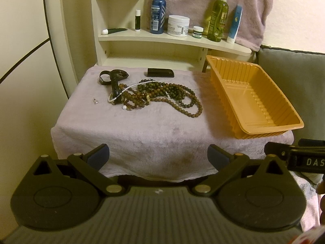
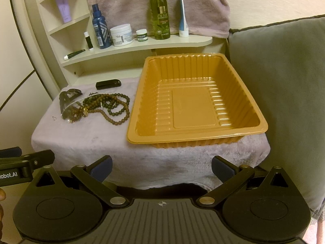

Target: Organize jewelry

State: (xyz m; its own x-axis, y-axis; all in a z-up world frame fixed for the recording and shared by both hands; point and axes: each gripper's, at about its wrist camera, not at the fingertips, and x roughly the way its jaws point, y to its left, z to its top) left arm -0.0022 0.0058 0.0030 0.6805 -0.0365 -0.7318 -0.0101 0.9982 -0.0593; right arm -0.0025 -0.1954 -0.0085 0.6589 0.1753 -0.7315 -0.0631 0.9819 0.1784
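A tangled heap of brown and dark bead necklaces (image 1: 162,95) (image 2: 109,107) with a thin white pearl strand lies on a towel-covered table (image 1: 142,138) (image 2: 85,142). A black watch (image 1: 113,81) (image 2: 67,99) lies at the heap's left. A small clear earring (image 1: 95,101) (image 2: 54,118) lies apart on the left. An empty orange plastic tray (image 1: 254,99) (image 2: 195,101) stands on the right. My left gripper (image 1: 158,156) is open and empty at the table's front edge. My right gripper (image 2: 161,165) is open and empty in front of the tray.
A small black case (image 1: 160,72) (image 2: 108,84) lies at the table's back. A cream shelf (image 1: 172,38) (image 2: 142,44) behind holds bottles, jars and tubes. A grey cushion (image 2: 284,91) stands at the right. The other gripper shows at each view's edge.
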